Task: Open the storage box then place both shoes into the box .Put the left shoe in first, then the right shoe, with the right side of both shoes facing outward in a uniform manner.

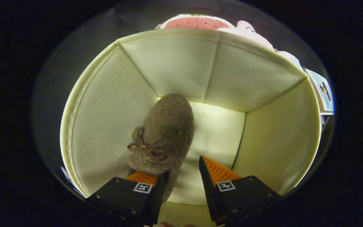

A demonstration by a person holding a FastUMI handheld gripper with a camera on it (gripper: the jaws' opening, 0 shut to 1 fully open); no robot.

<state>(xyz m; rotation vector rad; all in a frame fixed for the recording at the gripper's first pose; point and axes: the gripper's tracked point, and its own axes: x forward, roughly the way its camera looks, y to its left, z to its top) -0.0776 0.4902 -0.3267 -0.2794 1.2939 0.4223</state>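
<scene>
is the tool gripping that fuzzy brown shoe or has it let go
Nothing is held. The tool is open inside the storage box; the brown shoe lies on the box floor by one finger, and the other finger is clear of it.

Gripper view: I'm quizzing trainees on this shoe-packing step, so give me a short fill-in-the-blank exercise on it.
1. The fuzzy brown shoe lies ____ the storage box.
2. The gripper fingers stand ____, with a gap between them.
3. The shoe's lace is tied in a ____.
4. Beyond the box's far wall sits a cushion printed like a ____ slice.

Missing words: inside; open; bow; watermelon
</scene>
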